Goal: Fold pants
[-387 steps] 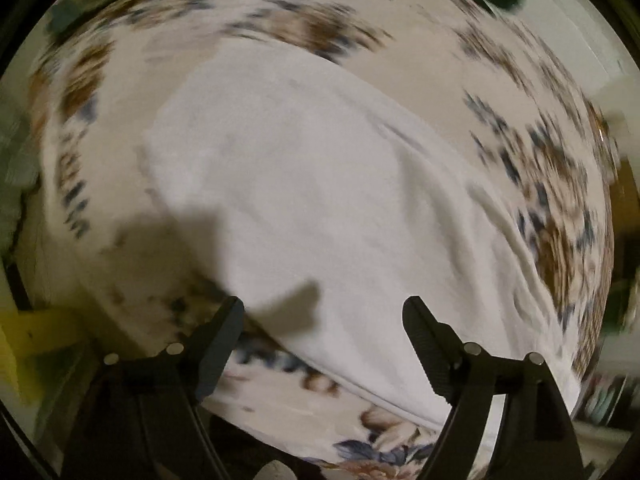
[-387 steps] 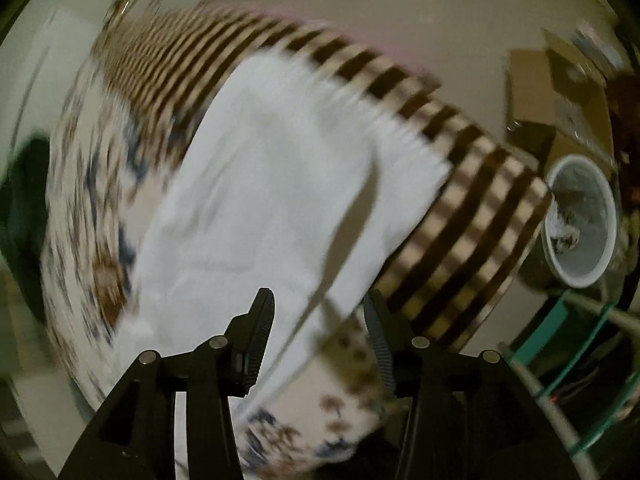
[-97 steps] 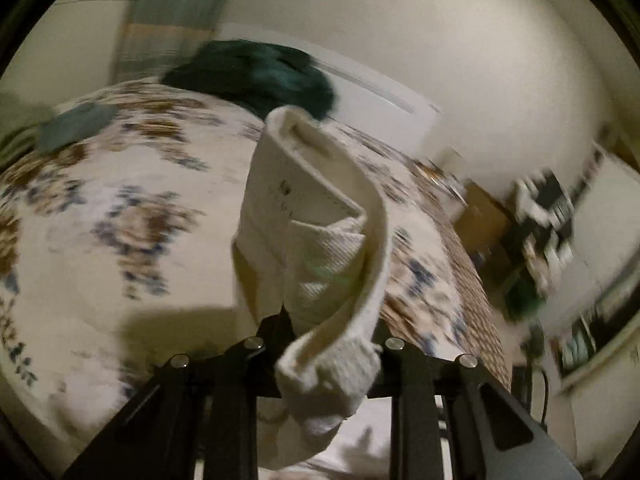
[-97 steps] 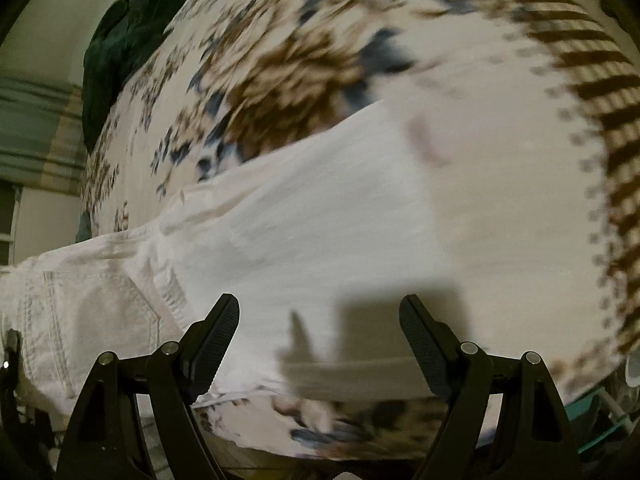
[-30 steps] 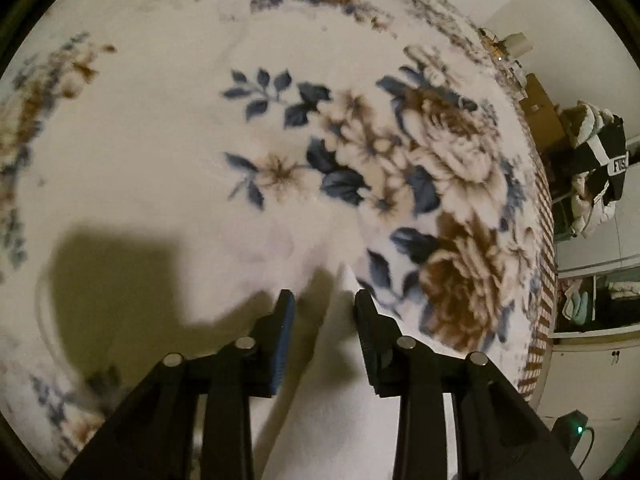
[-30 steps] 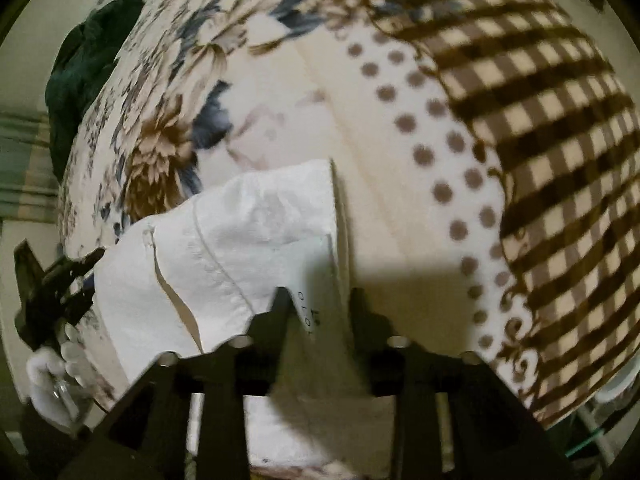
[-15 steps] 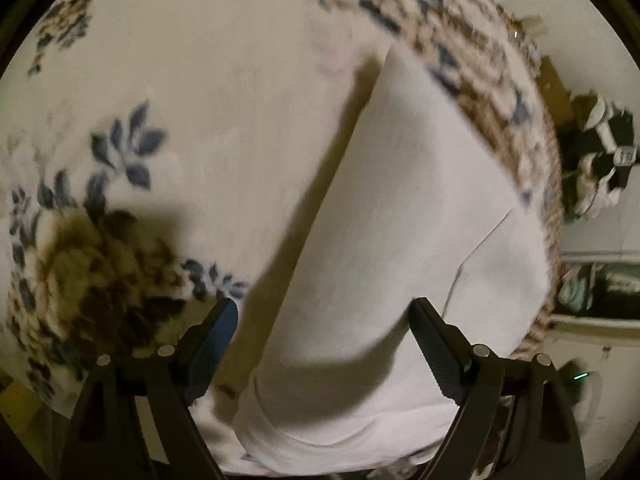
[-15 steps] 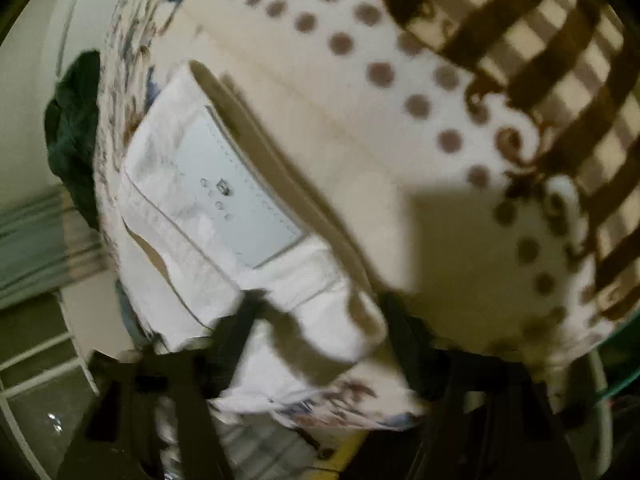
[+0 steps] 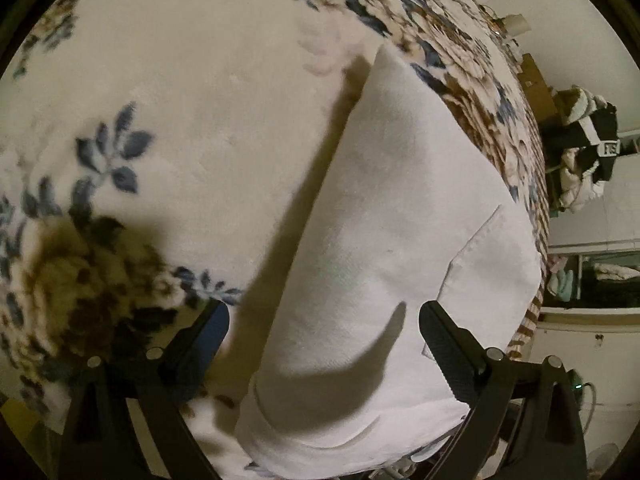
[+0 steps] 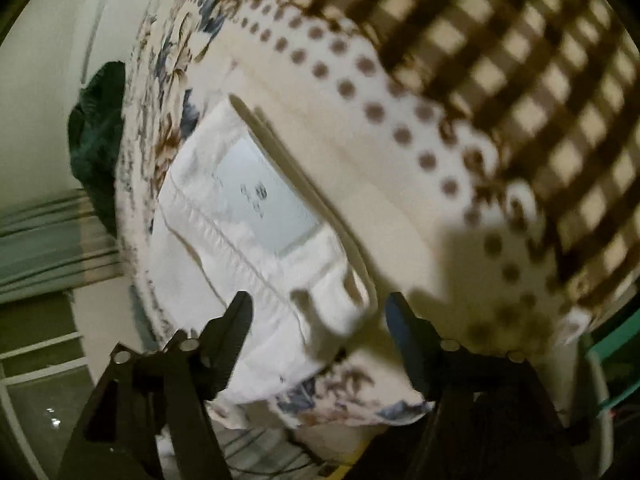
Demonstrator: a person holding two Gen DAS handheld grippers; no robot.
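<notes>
The white pants [image 9: 384, 248] lie folded into a compact bundle on the flowered blanket [image 9: 192, 112]. In the right wrist view the bundle [image 10: 256, 248] shows its waistband and a pale label patch. My left gripper [image 9: 323, 320] is open and empty, just above the near end of the bundle. My right gripper [image 10: 318, 312] is open and empty, hovering over the waistband end near the bed's edge.
The blanket turns to brown dots and checks [image 10: 500, 60] on the right. A dark green cloth heap [image 10: 98, 136] lies at the far end of the bed. Clothes hang on a rack [image 9: 584, 152] beyond the bed. A teal frame [image 10: 616, 344] stands beside the bed.
Both grippers were shut on the pants a second ago; both have let go, opened wide and pulled back. The folded bundle now rests on the blanket.
</notes>
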